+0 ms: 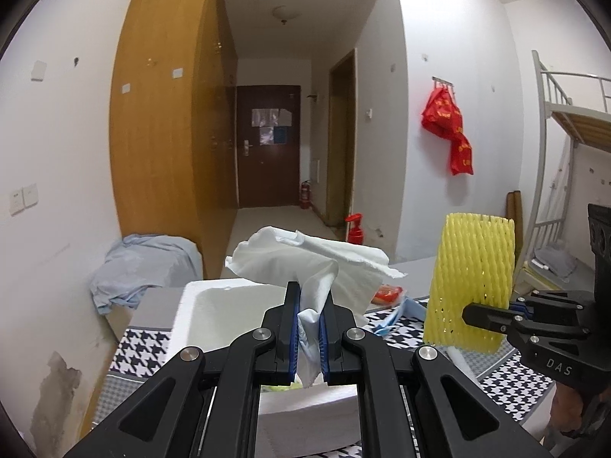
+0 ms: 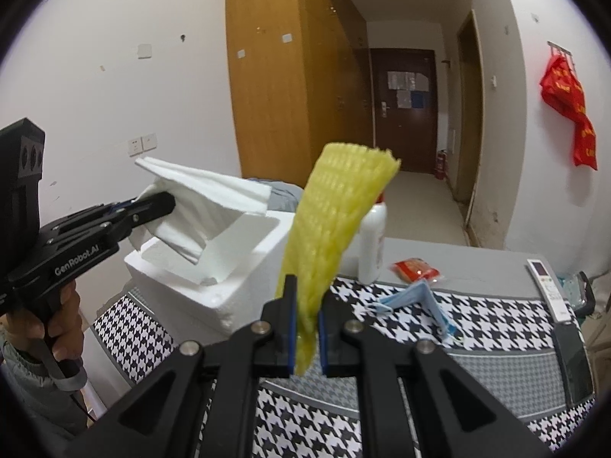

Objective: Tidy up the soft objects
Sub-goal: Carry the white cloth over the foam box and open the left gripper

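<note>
The left gripper (image 1: pixel 309 328) is clamped on a crumpled white tissue (image 1: pixel 305 255), which hangs in the air directly over the open white foam box (image 2: pixel 236 267). The right gripper (image 2: pixel 305 328) pinches the lower end of a yellow foam net sleeve (image 2: pixel 336 221), held upright just to the right of the box and above the houndstooth worktop (image 2: pixel 477 328).

The step in hand looks like dropping both soft things into the box. To do it well, lower the tissue below the rim before letting go, since it is light and may drift. Bring the sleeve left over the opening and tip it flat so it does not stand proud. How full the box is cannot quite be seen.

A blue face mask (image 2: pixel 416 297) lies on the worktop, right of the box.
</note>
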A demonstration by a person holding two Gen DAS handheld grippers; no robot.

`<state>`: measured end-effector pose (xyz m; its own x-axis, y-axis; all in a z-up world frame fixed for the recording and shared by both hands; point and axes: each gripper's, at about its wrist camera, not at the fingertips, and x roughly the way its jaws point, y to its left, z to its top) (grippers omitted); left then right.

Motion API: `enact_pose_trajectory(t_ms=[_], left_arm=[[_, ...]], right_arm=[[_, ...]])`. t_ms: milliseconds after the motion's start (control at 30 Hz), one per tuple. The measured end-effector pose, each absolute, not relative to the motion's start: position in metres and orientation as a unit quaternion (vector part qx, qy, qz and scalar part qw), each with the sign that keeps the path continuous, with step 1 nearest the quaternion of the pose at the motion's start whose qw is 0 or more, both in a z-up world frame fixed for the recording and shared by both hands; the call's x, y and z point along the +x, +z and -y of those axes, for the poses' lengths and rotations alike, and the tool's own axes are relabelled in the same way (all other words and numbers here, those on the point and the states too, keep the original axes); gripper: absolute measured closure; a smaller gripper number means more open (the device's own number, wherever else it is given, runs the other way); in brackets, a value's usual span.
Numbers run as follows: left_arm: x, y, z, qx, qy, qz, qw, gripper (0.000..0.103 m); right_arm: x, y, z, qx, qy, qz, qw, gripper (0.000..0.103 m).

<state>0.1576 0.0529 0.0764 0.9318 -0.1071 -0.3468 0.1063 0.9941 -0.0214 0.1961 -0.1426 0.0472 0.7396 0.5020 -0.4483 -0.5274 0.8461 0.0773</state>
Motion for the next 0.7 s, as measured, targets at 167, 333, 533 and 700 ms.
enact_pose_trajectory(t_ms=[167, 333, 533, 700], left_arm=[[0.163, 0.075, -0.063, -0.007, -0.043, -0.187, 0.981, 0.094], [0.172, 0.073, -0.069, -0.013, -0.038, -0.197, 0.98, 0.094], [0.186, 0.064, -0.074, -0.02, -0.032, -0.219, 0.975, 0.094], [0.194, 0.06, -0.077, -0.022, -0.025, -0.229, 0.973, 0.094]], right_arm=[[0.199, 0.047, 0.133, -0.034, 0.285, -0.233, 0.929, 0.091], [0.201, 0.047, 0.128, -0.035, 0.287, -0.235, 0.928, 0.091], [0.202, 0.046, 0.128, -0.037, 0.284, -0.237, 0.928, 0.091], [0.203, 0.044, 0.127, -0.04, 0.279, -0.242, 0.928, 0.091]])
